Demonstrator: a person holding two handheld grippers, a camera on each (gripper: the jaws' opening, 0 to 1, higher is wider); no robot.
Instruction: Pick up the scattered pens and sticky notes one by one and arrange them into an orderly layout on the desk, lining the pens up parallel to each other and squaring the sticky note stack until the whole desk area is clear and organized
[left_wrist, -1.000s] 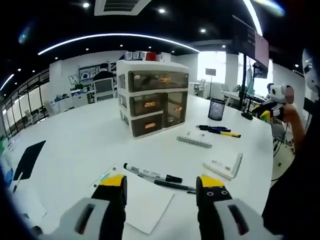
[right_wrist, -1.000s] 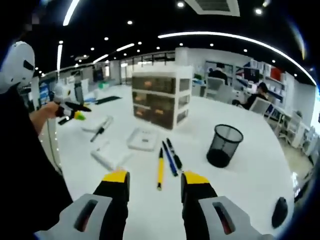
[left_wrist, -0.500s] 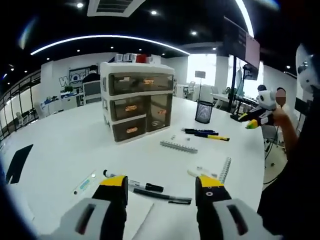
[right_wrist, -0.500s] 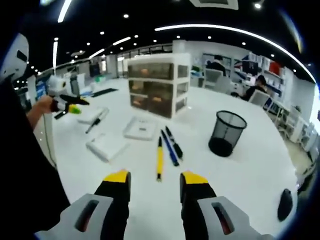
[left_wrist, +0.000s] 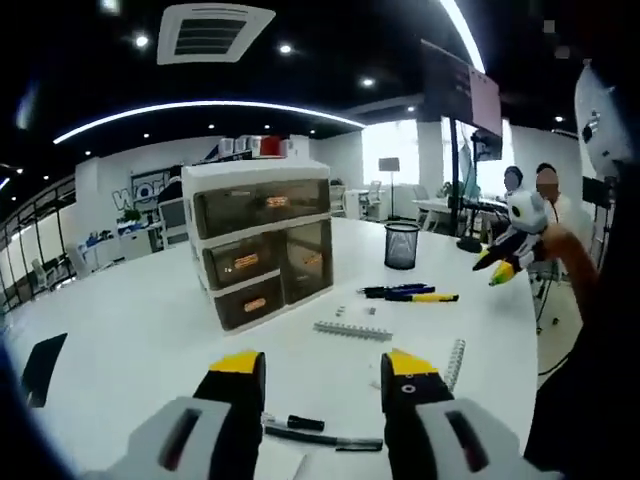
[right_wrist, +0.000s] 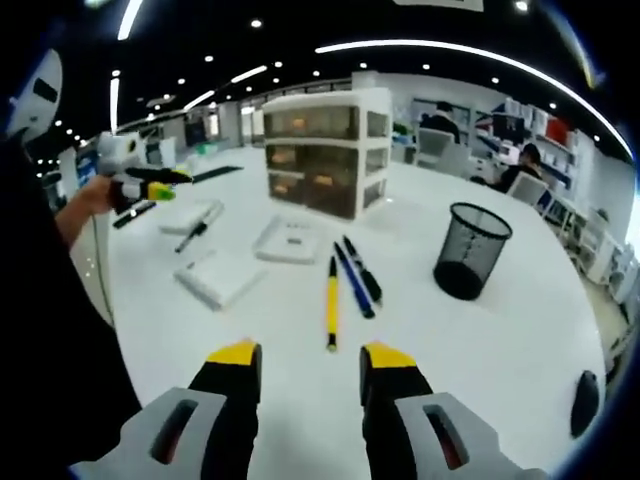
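Markers (left_wrist: 310, 430) now lie between the left gripper's (left_wrist: 320, 368) spread fingers; right gripper (right_wrist: 311, 352) likewise spread.

Count, right gripper view: three pens lying together — one yellow pen (right_wrist: 331, 302), one blue pen (right_wrist: 353, 281), one black pen (right_wrist: 362, 269). One marker (right_wrist: 199, 230) further off. Two white pads: pad A (right_wrist: 286, 241), pad B (right_wrist: 217, 279). One mesh bin (right_wrist: 473, 251). One drawer unit (right_wrist: 327, 150). Left gripper view: two dark pens (left_wrist: 318, 430) near the tool.
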